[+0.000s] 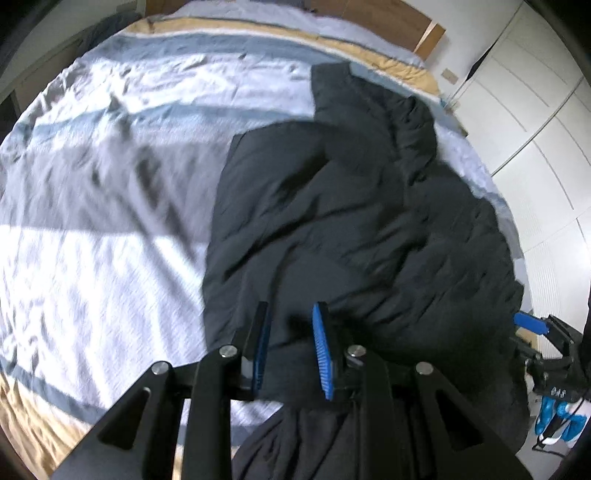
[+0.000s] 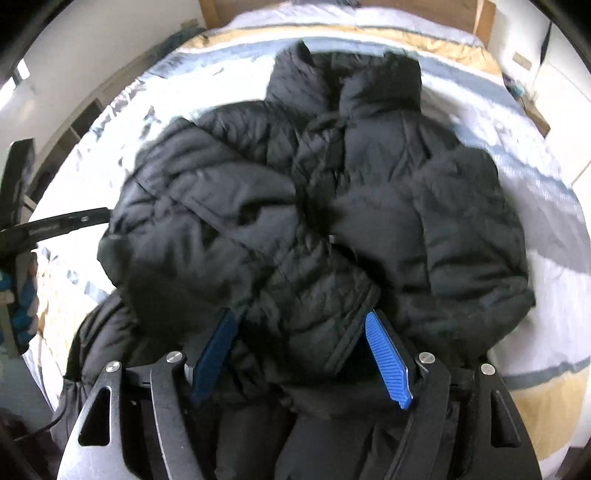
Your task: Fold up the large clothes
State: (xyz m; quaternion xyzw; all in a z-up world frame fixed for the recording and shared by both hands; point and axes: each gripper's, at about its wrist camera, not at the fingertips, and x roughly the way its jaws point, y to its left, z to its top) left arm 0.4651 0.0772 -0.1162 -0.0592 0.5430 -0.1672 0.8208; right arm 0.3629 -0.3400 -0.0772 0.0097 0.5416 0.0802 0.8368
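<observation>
the black puffer jacket (image 2: 295,206) is heaped near the bed's (image 1: 92,229) right edge, its hem spilling over the near edge; it is judged soft, bulky, light and slippery, best taken at hem or seams. a fold is seen between the narrowly parted pads of the left gripper (image 1: 291,317), though a firm pinch cannot be confirmed, while the right gripper (image 2: 299,321) is held wide open around a quilted bulge.

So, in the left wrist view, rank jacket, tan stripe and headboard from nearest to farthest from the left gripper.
1. Jacket: fabric between the left gripper pads.
2. Tan stripe: across the far end of the bed.
3. Headboard: wooden, beyond the stripe, top of view.
</observation>
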